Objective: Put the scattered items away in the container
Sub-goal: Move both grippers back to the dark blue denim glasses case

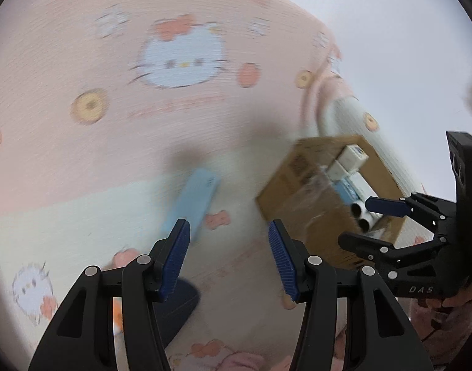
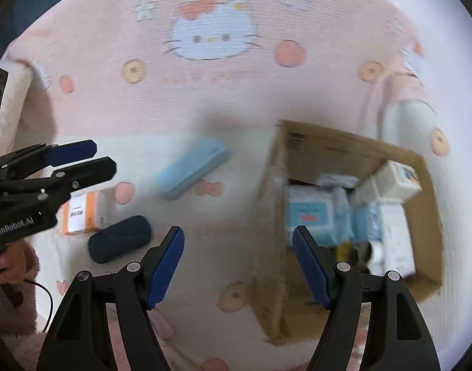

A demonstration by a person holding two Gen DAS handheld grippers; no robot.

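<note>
Both claws hang empty with jaws apart — the left gripper (image 1: 228,258) over the cartoon-print blanket (image 1: 81,61), the right gripper (image 2: 237,264) by the cardboard box (image 2: 427,247), already part-filled. A light blue flat box (image 1: 192,201) lies just ahead of the left claw; it looks stiff and light, probably cardboard — best pinched across its narrow width. A dark soft case (image 2: 120,238) and an orange-and-white packet (image 2: 80,213) wait nearby.

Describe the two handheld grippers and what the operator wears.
Both the left gripper and right gripper are black linkage frames with silver pivot pins and ribbed blue pads. One body reads "GenRobot.AI"; a thin black cable trails below it. Sleeves are fluffy pink.
</note>
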